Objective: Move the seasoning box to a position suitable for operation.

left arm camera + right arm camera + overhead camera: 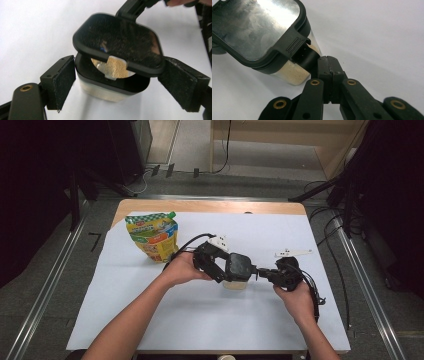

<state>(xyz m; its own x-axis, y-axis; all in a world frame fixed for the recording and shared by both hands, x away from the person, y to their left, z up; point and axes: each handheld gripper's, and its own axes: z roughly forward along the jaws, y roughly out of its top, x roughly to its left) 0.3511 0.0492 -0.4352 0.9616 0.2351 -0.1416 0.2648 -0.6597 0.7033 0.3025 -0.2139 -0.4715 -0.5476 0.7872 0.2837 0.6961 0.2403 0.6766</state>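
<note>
Desk (210, 320) holds one container (235, 284) with its black lid (117, 42) ajar and one yellow pouch (152, 237), print too small to read. Two tools meet there: left tool (116, 82) open, flanking the container at mid-desk; right tool (327, 65) closed, seemingly pinching the lid's tab (305, 58).

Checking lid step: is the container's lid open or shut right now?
Open. The lid is tilted up off the container, showing the foil seal beneath. The right gripper is shut at the lid's latch.

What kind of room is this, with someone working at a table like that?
Probably a lab or recording workspace, not a kitchen: a white-covered table, a person's hand-held left gripper and right gripper working a lidded container, and cables trailing over the carpet.
</note>
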